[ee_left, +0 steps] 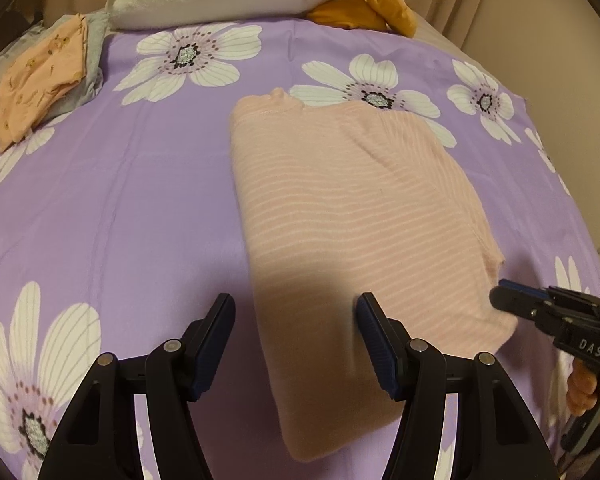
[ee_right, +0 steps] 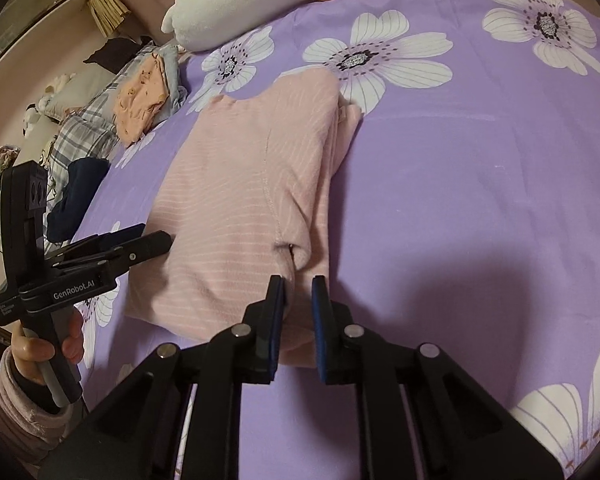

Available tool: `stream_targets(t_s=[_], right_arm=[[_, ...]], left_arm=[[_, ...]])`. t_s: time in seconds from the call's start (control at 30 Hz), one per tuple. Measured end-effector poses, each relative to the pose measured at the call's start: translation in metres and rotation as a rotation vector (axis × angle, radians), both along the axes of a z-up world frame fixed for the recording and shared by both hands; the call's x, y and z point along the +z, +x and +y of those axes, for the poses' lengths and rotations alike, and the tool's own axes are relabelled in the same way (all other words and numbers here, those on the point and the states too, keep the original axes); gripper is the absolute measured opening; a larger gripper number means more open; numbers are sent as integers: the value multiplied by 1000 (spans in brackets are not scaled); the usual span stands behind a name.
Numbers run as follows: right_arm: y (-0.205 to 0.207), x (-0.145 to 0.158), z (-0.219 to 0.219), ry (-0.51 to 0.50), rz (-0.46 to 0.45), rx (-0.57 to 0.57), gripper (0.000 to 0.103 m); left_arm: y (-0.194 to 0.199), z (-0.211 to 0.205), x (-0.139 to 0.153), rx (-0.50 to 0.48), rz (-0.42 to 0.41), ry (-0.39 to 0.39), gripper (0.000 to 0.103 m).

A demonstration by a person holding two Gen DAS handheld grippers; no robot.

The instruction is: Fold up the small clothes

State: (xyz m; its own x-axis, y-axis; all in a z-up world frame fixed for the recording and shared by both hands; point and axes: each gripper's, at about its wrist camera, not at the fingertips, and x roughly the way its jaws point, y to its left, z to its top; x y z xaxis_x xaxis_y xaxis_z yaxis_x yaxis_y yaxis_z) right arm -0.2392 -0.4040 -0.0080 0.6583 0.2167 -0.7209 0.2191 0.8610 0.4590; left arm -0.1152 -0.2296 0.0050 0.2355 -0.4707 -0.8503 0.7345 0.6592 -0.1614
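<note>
a: where's the pink striped top at?
b: folded on my purple flowered bedspread. left tongs gaping above its near edge, right tongs nearly closed, nothing pinched between them.

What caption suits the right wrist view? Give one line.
Right gripper nearly closed at the pink striped garment's near edge on a purple floral bedsheet.
</note>
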Motion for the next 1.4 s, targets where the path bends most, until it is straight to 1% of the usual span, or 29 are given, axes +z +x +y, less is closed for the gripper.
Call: stream_targets(t_s=[0.1,0.23,0.33,0.4,0.53,0.63,0.9,1.07,1.13,1.4], right_arm=[[-4,6,-1,8,-25,-3,18],[-9,21,3,12,-100,2,18],[-8,27,7,15,-129,11,18],[-4,26,12,2,-121,19,18],[3,14,16,-16,-62,15,15],[2,5,17,-18,-30,11,8],[-10,1,20,-18,-1,18,7],[-18,5,23,-19,4,23,8],[-19,7,23,-17,3,23,10],[-22,24,29,-35,-66,31,11]], left_arm=[[-6,5,1,0,-2,-1,62],[-13,11,2,-2,-7,0,62],[-17,14,2,-3,-10,1,62],[-20,15,2,-4,-10,2,62],[-23,17,2,-5,-6,3,62],[-26,19,1,-7,-5,6,62],[-31,23,2,-6,-4,10,62],[-34,25,2,-7,-8,10,62],[-35,26,3,-6,-9,11,62],[-39,29,5,-4,-20,9,62]])
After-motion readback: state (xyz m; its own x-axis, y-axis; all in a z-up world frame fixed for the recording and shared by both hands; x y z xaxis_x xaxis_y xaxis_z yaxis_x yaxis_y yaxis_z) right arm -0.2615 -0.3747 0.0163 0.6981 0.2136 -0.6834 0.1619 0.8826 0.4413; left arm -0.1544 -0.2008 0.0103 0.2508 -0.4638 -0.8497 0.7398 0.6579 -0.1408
